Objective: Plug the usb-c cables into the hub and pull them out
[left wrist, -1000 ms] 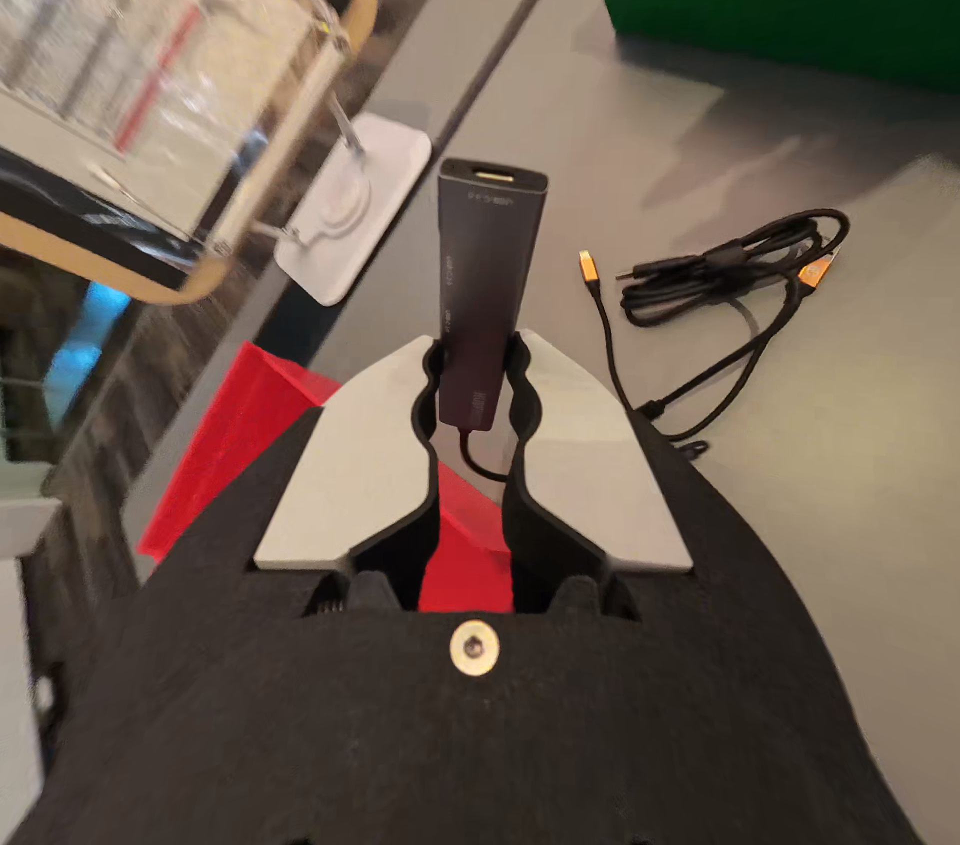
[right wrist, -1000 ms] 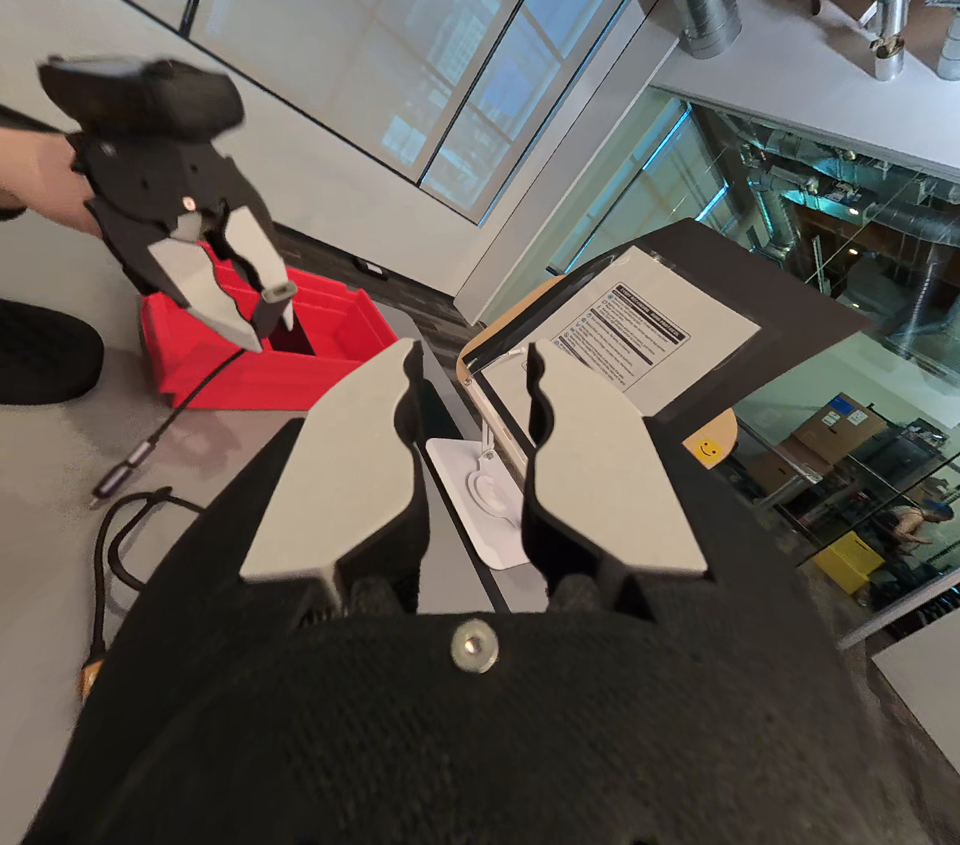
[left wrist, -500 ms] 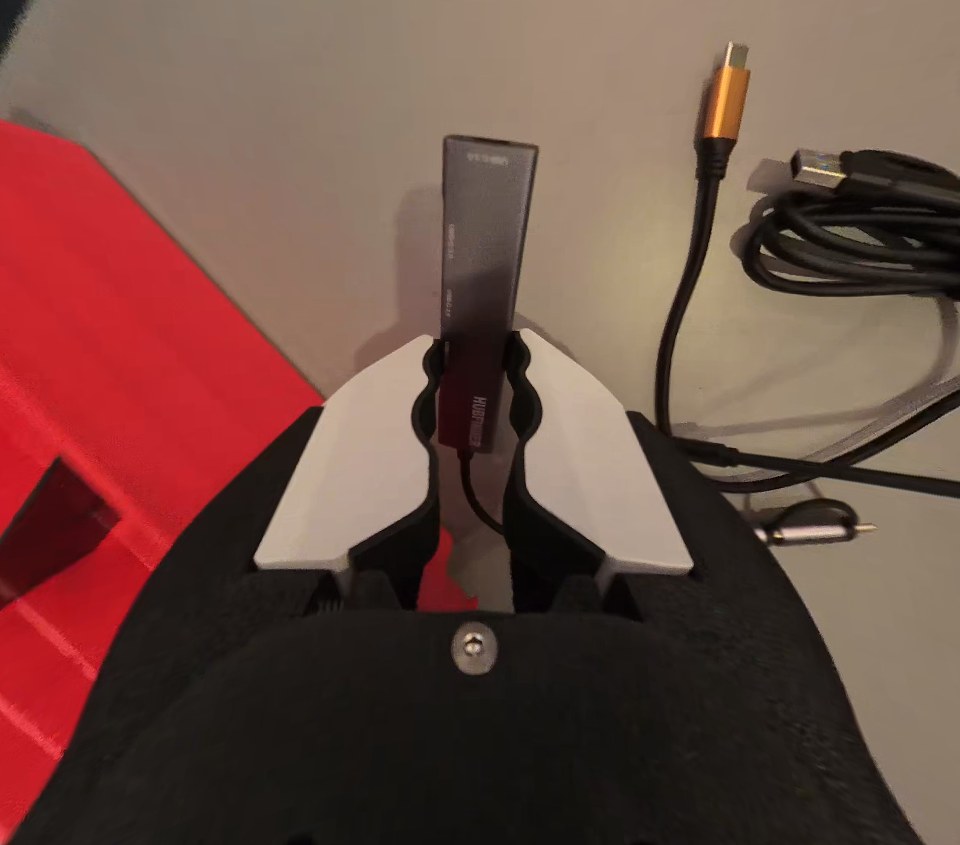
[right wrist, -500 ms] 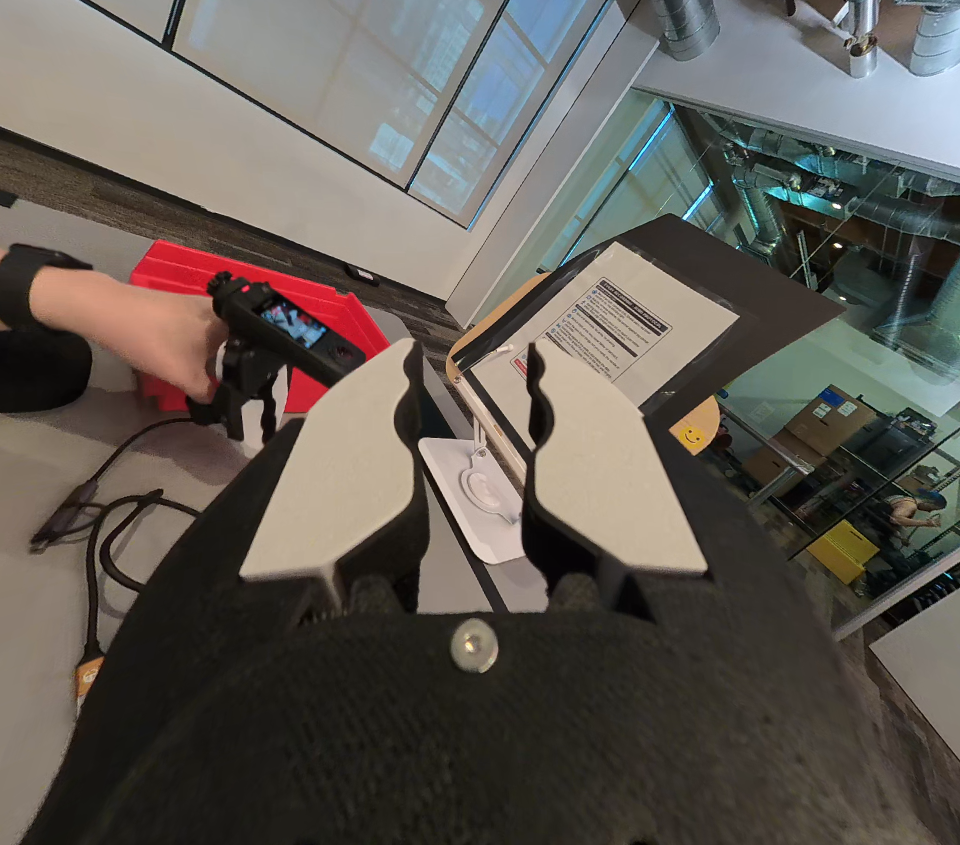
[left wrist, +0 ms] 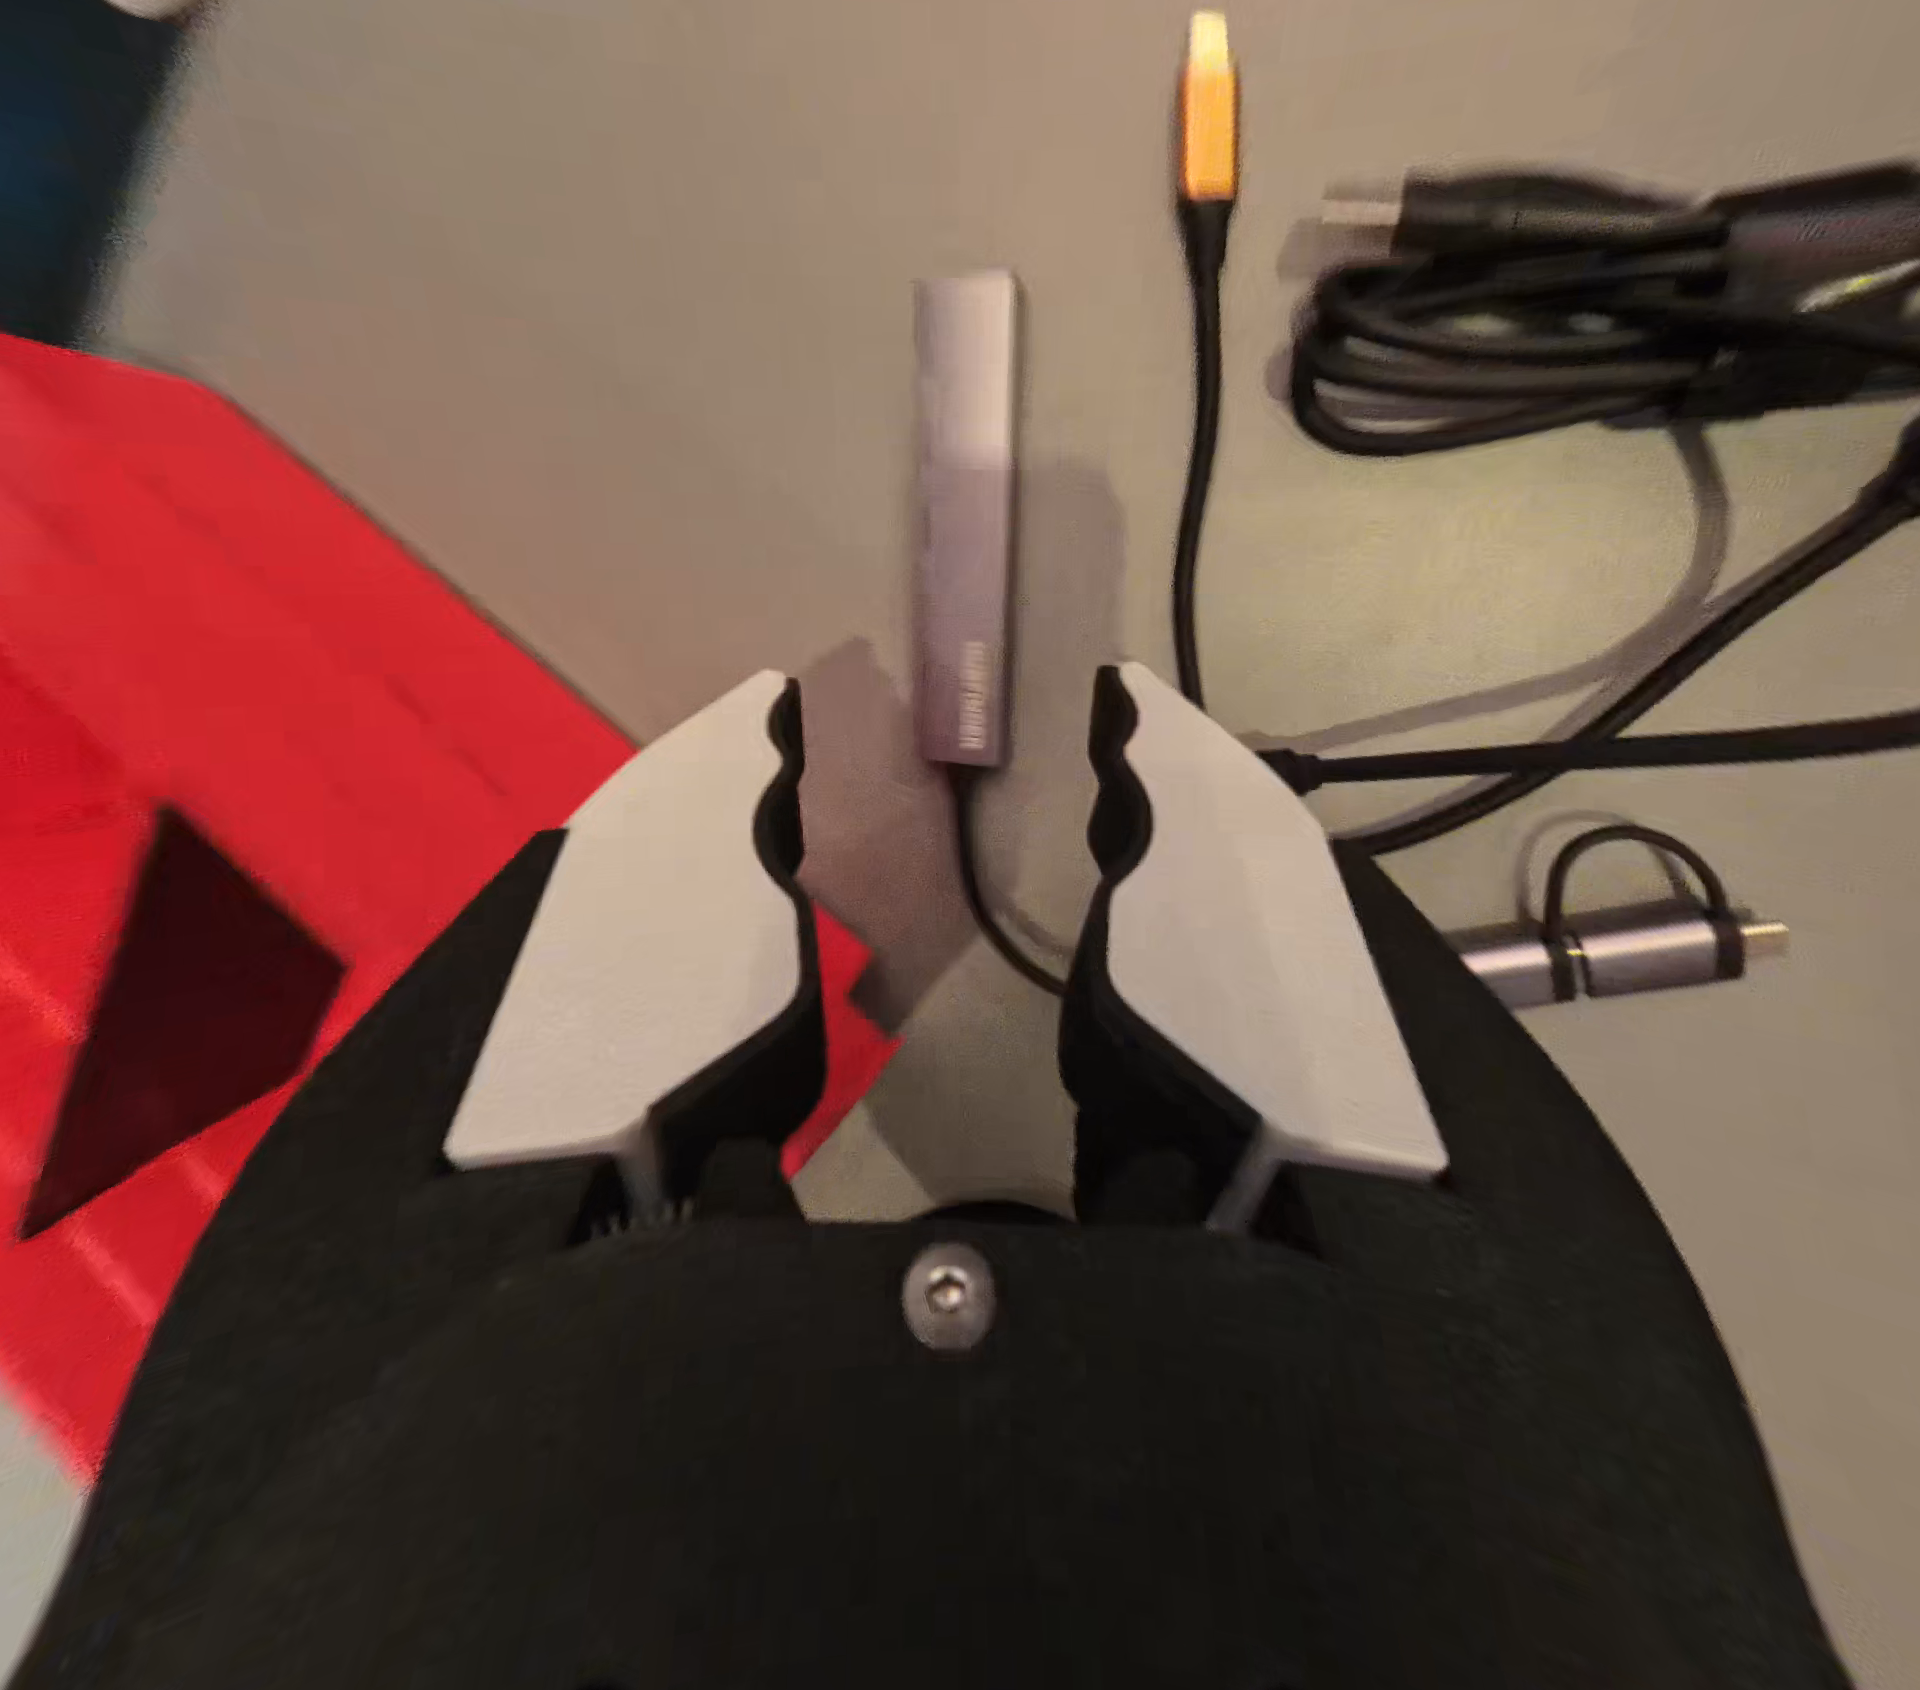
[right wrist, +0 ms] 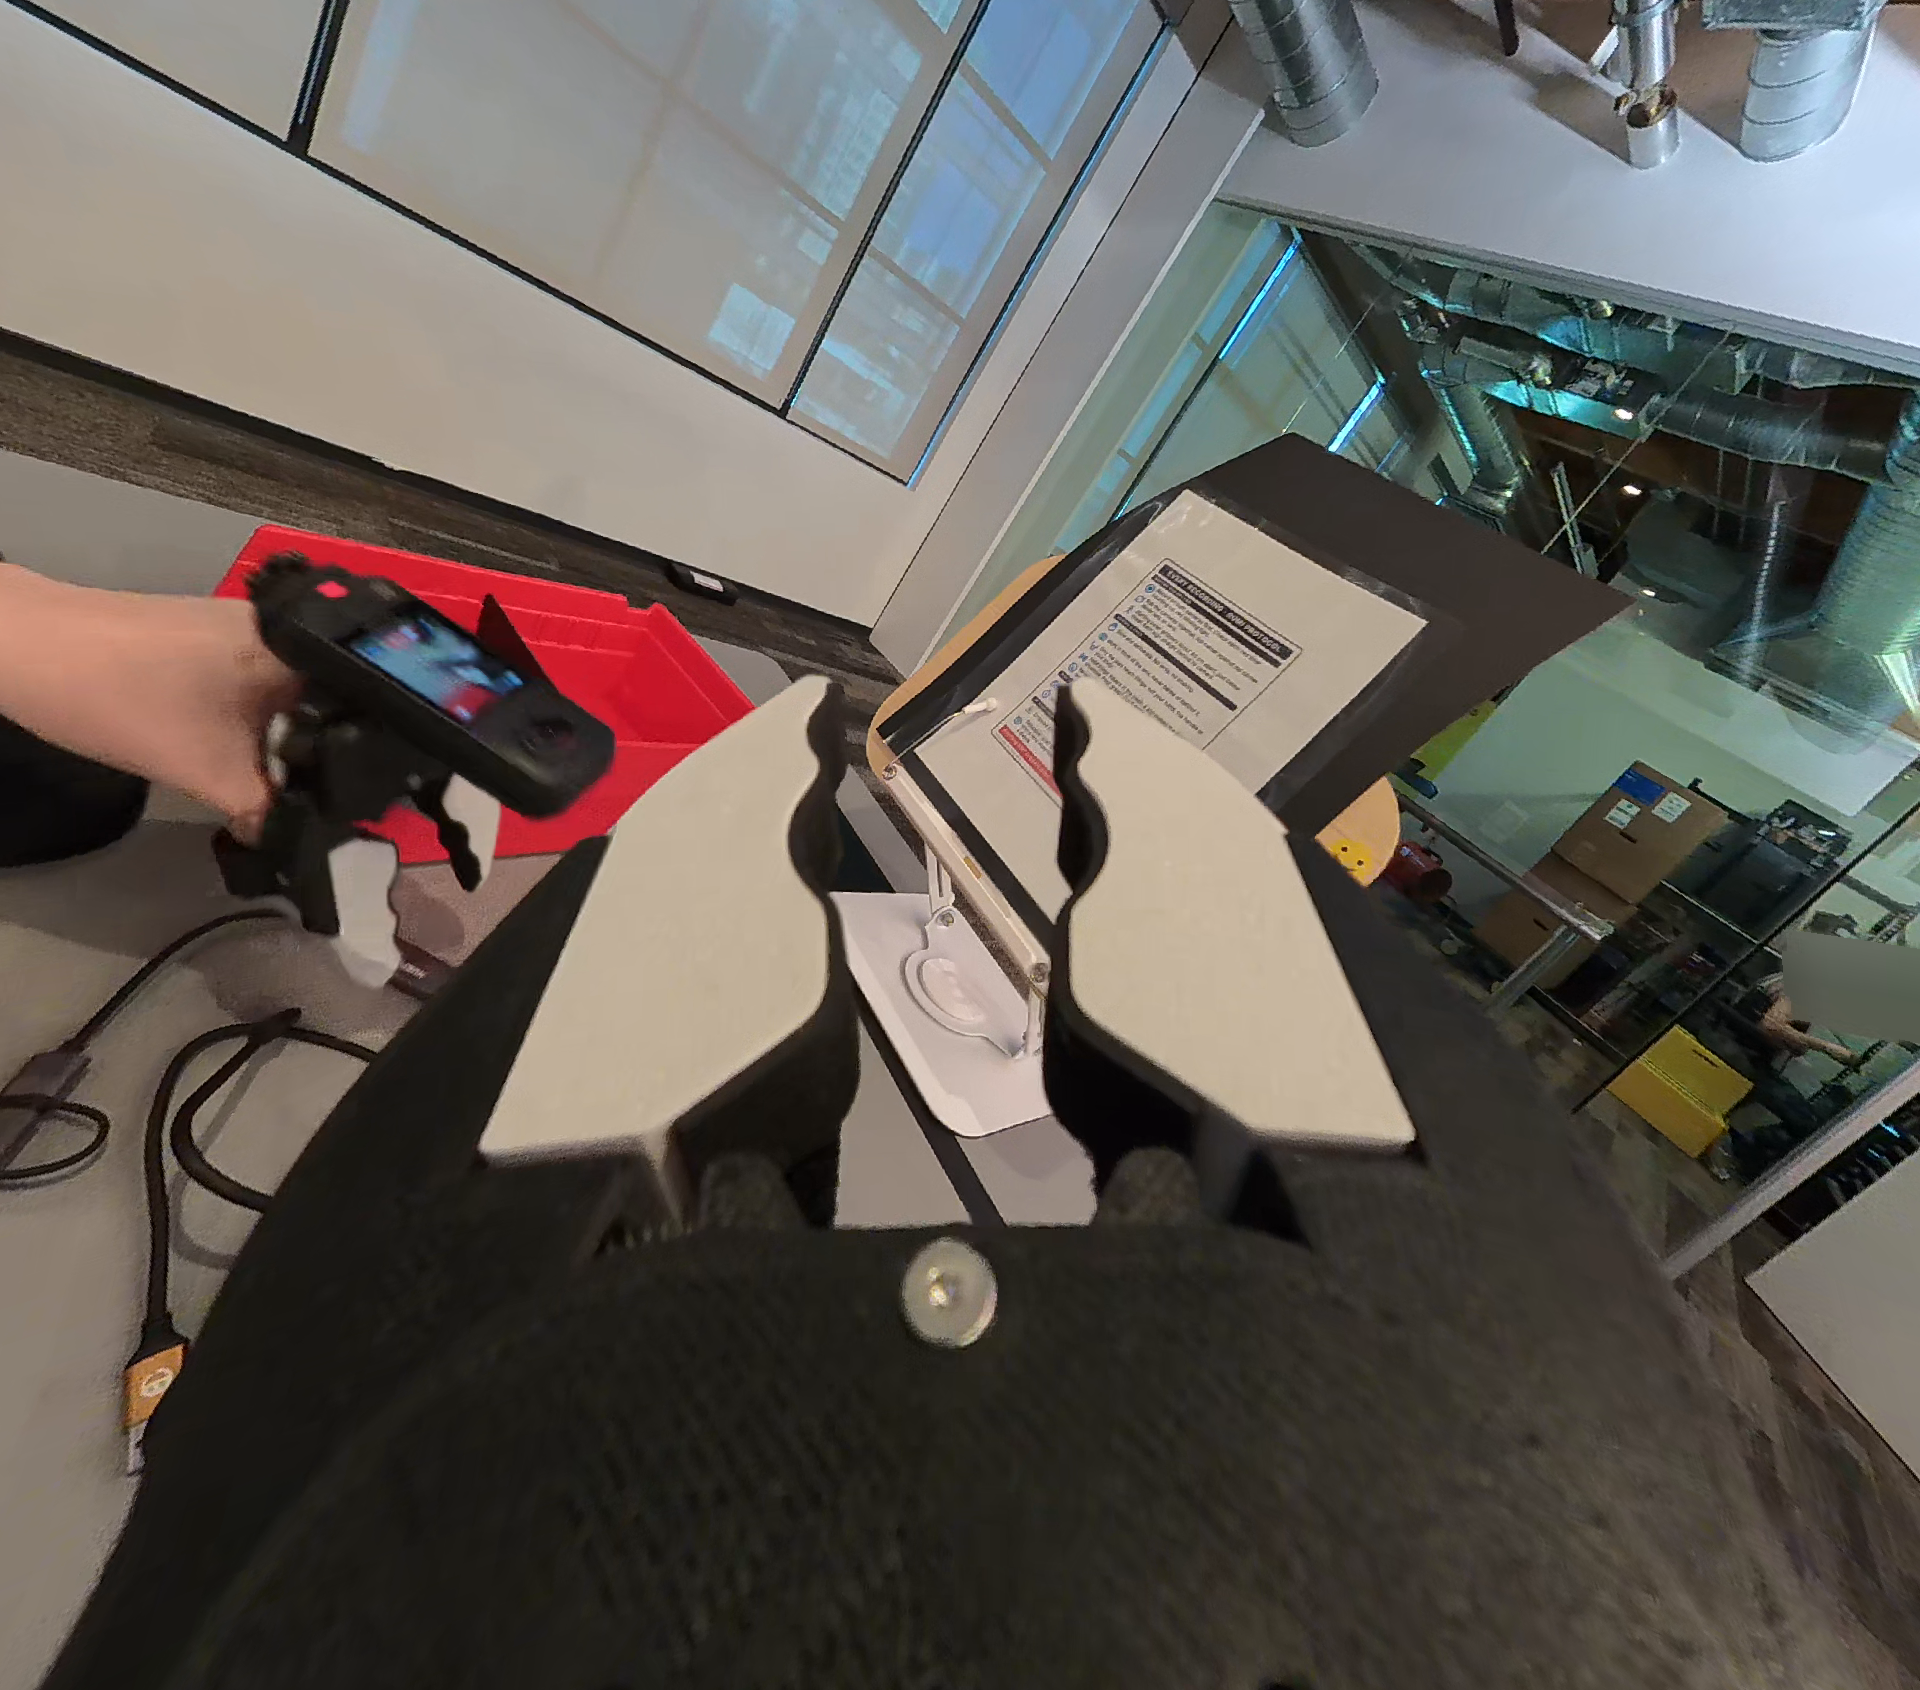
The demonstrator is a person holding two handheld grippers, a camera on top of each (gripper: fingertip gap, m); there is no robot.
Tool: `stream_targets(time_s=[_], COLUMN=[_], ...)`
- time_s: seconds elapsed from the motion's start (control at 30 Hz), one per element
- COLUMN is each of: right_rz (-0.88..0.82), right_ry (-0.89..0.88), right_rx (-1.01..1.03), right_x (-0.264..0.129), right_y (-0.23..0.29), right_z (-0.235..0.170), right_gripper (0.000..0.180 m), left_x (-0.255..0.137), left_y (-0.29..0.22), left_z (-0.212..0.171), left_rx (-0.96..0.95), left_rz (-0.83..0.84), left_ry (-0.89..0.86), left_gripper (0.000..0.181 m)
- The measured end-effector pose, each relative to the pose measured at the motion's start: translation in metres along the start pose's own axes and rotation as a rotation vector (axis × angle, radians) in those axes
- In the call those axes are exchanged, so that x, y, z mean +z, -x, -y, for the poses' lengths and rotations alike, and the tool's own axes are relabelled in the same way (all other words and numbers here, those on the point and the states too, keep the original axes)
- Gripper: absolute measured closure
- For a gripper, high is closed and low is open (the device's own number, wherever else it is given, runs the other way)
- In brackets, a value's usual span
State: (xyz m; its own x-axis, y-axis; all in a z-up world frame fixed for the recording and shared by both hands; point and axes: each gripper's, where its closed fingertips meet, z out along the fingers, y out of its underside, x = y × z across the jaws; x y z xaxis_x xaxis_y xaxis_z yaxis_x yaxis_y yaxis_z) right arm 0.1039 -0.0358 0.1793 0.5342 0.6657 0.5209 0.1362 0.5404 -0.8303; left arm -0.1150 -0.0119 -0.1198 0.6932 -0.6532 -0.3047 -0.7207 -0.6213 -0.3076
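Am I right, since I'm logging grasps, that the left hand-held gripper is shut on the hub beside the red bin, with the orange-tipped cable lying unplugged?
Not quite: the left hand-held gripper is open, and the hub lies free on the table between its fingertips, as the left wrist view shows. The red bin is beside it, and the orange-tipped cable lies unplugged.

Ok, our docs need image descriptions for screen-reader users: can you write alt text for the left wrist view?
An open left tool hovers over a slim grey hub lying on a grey table, its fingers on either side of the hub's near end without touching it. An orange-tipped cable and a bundle of black cables lie to the right, a red bin to the left.
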Motion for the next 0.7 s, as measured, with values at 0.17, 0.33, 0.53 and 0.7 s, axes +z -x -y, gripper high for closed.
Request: stream_targets(time_s=[0.17, 0.33, 0.53, 0.7], right_rz=[-0.019, -0.012, 0.002, 0.005], right_ry=[-0.025, -0.018, 0.003, 0.026], right_rx=[0.003, 0.000, -0.010, -0.007], right_x=[-0.004, -0.003, 0.000, 0.002], right_y=[-0.003, -0.001, 0.003, 0.002], right_z=[0.006, 0.006, 0.004, -0.002], right_gripper=[0.141, 0.141, 0.141, 0.141], left_x=[-0.095, -0.063, -0.055, -0.057], left_y=[0.085, 0.108, 0.105, 0.112], left_z=[0.012, -0.029, -0.037, -0.054], left_rx=[-0.064, -0.207, -0.264, -0.400], left_rz=[0.624, 0.567, 0.386, 0.295], left_ry=[-0.413, -0.196, -0.235, -0.254], left_gripper=[0.131, 0.120, 0.152, 0.151])
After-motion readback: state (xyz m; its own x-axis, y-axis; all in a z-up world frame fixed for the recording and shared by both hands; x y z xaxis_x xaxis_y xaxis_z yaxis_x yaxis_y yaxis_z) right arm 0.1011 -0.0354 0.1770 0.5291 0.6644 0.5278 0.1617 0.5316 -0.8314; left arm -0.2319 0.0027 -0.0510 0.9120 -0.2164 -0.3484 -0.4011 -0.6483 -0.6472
